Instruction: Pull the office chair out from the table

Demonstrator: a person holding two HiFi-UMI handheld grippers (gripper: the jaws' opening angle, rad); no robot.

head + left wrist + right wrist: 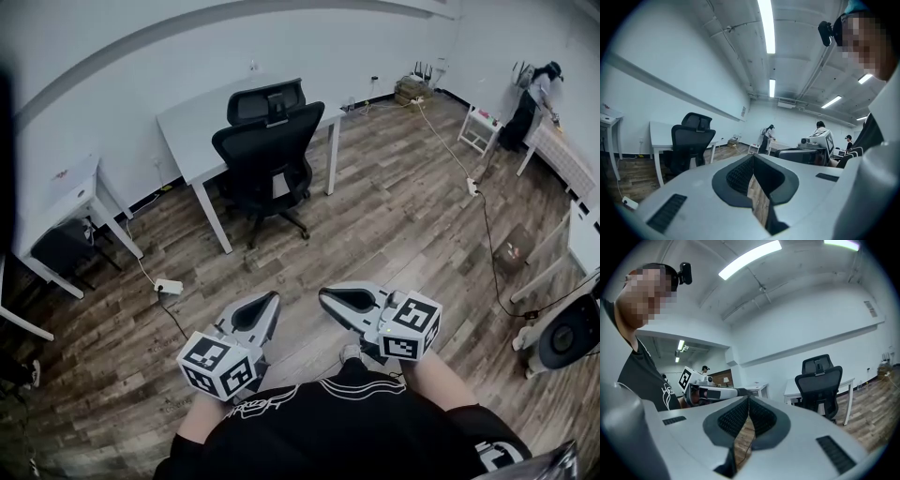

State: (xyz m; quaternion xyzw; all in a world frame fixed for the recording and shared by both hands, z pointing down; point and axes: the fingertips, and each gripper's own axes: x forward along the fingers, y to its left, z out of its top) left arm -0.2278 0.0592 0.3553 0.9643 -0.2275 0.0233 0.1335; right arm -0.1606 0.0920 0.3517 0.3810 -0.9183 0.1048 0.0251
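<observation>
Person's wearing a black short-sleeved tee with white lettering and stripes. The left gripper and right gripper are pale grey shells with dark ribbed pads, each with a black-and-white marker cube. There's a small black camera on the head.
</observation>
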